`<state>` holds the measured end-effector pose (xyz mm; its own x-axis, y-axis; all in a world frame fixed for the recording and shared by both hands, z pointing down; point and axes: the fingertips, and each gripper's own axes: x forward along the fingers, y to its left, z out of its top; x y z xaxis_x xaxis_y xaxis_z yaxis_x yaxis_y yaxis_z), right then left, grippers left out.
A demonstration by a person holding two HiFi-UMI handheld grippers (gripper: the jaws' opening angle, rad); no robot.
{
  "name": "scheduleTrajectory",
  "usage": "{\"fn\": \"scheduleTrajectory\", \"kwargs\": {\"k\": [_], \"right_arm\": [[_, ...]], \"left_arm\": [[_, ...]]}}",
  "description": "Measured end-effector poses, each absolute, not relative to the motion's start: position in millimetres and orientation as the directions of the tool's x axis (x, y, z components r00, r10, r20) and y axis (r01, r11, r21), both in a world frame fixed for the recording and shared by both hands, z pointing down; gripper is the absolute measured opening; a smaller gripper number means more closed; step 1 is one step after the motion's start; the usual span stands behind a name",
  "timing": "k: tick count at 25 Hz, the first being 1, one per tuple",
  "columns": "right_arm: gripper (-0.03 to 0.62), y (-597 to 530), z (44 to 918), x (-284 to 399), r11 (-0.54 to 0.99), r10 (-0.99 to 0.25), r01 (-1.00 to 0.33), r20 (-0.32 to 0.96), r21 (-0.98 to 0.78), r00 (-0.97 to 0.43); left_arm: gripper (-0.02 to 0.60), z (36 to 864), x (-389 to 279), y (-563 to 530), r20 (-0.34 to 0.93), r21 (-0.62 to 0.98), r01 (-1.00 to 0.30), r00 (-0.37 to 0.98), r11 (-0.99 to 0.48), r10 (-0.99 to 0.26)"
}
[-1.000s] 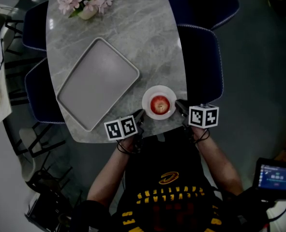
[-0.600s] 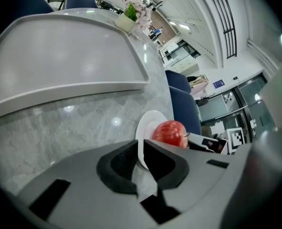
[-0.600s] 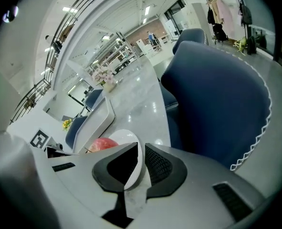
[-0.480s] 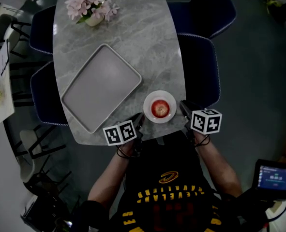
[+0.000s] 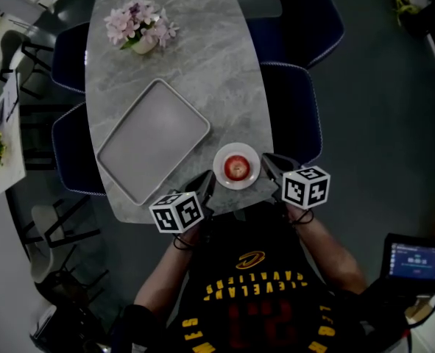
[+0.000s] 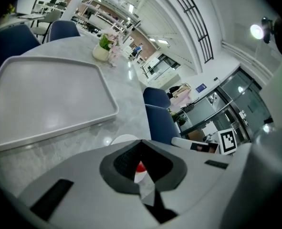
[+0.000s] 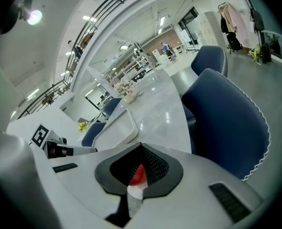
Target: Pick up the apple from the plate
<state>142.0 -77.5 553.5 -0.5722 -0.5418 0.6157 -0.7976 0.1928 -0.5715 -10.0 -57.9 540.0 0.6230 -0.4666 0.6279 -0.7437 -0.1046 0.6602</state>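
Head view only: apple [image 5: 236,167] sits on white plate [image 5: 222,176] at near edge of table [image 5: 202,57], beside tray [image 5: 152,140], between left gripper [image 5: 204,186] and right gripper [image 5: 271,165]. Gripper views show only a red sliver through each narrow slit. Fingers nearly together, holding nothing. Apple round, no clear long axis, top up. Shirt lettering upside down, not legible.
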Motion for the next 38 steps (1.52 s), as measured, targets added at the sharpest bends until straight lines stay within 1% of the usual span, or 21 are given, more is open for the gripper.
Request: {"fn": "scheduleTrajectory", "kwargs": {"k": [3, 6, 9, 12, 17, 22, 30, 38], "right_arm": [[0.006, -85, 542, 129, 0.266, -0.581, -0.763, 0.533, -0.589, -0.614], [0.006, -90, 506, 117, 0.358, -0.611, -0.745, 0.462, -0.563, -0.642], [0.006, -96, 475, 106, 0.415, -0.635, -0.731, 0.403, -0.542, -0.659], [0.006, -99, 450, 105, 0.444, -0.65, -0.725, 0.368, -0.526, -0.665], [0.006, -95, 382, 96, 0.511, -0.663, -0.71, 0.304, -0.485, -0.684], [0.006, -81, 331, 102, 0.557, -0.68, -0.709, 0.254, -0.431, -0.688], [0.006, -85, 294, 103, 0.612, -0.688, -0.689, 0.167, -0.389, -0.706], [0.006, -85, 287, 96, 0.644, -0.686, -0.689, 0.149, -0.331, -0.713]], "left_arm": [[0.0, 528, -4, -67, 0.569, 0.674, -0.723, 0.641, -0.154, -0.515], [0.0, 496, 4, -72, 0.512, 0.68, -0.703, 0.66, -0.21, -0.549], [0.0, 469, 13, -77, 0.476, 0.652, -0.702, 0.672, -0.285, -0.567], [0.0, 443, 27, -82, 0.426, 0.629, -0.694, 0.685, -0.35, -0.591], [0.0, 365, 40, -83, 0.302, 0.591, -0.678, 0.688, -0.437, -0.66], [0.0, 306, 54, -70, 0.24, 0.508, -0.689, 0.69, -0.517, -0.683], [0.0, 270, 67, -72, 0.157, 0.425, -0.676, 0.71, -0.602, -0.687], [0.0, 257, 64, -76, 0.123, 0.378, -0.679, 0.71, -0.629, -0.693]]}}
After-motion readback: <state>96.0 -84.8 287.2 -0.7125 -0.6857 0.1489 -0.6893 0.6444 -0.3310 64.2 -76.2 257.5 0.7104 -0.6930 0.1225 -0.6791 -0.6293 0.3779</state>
